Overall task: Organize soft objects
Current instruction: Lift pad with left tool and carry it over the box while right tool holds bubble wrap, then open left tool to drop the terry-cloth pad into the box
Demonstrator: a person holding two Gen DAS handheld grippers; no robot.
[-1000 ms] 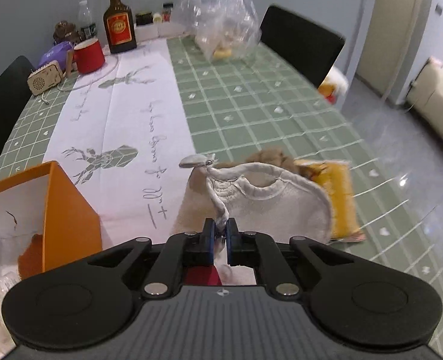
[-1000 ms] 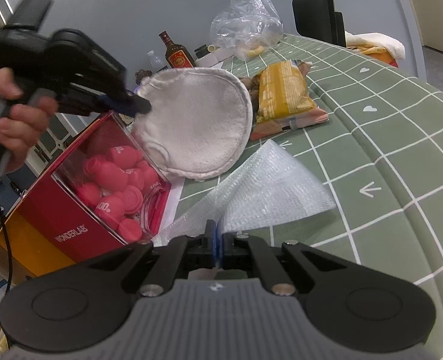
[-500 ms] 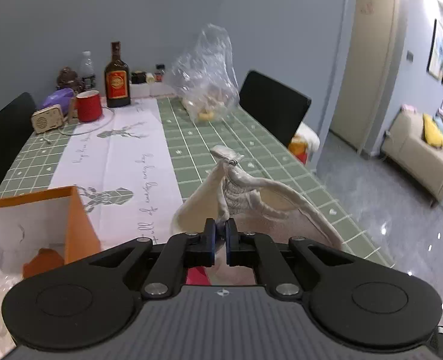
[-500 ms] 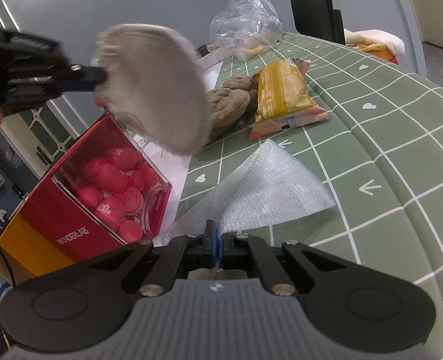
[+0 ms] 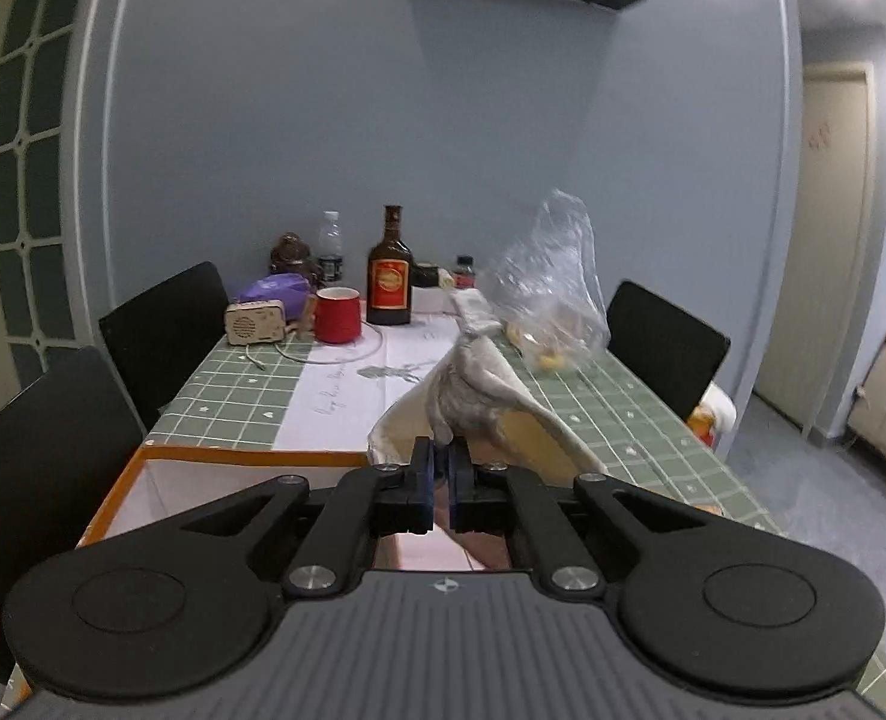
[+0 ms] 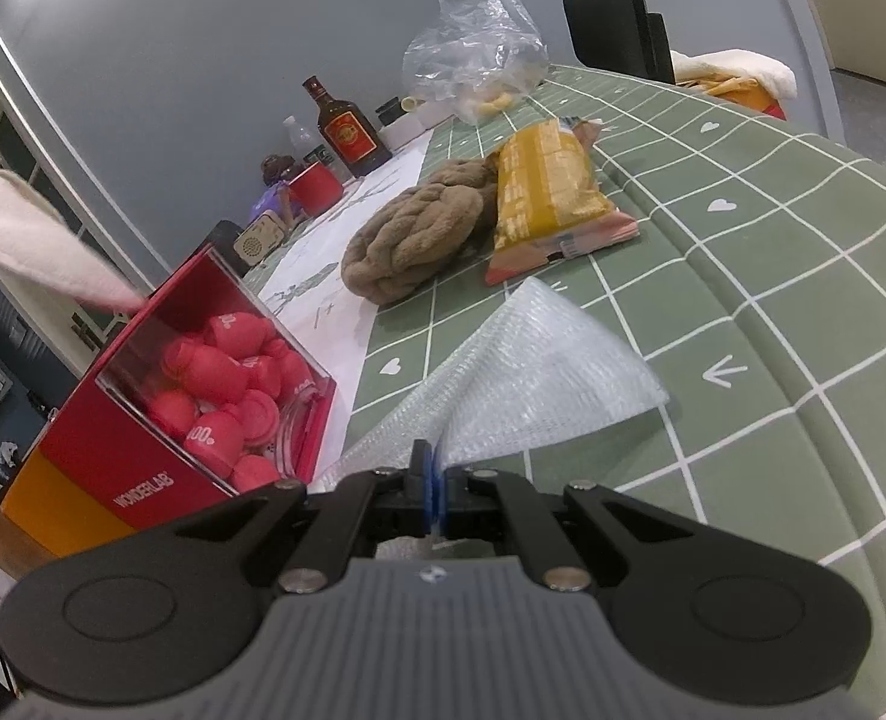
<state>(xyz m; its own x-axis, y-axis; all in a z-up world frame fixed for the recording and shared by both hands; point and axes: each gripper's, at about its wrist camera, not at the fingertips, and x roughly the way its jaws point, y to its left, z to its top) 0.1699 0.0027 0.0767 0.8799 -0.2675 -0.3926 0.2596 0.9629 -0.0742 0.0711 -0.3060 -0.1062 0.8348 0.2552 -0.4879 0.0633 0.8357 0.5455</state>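
Observation:
My left gripper is shut on a cream padded cloth, which hangs bunched in the air in front of it. The same cream cloth shows at the far left of the right wrist view, above the red box. My right gripper is shut on a sheet of bubble wrap that lies on the green checked tablecloth. A brown knitted soft item and a yellow snack bag lie further along the table.
An open orange box sits just below my left gripper. A red box of pink capsules stands to the left of the bubble wrap. At the far end are a bottle, a red mug, a small radio and a clear plastic bag. Black chairs surround the table.
My left gripper rose and swung left with the cream cloth, from over the table to above the orange box. The brown soft item is now uncovered. The right gripper stayed still.

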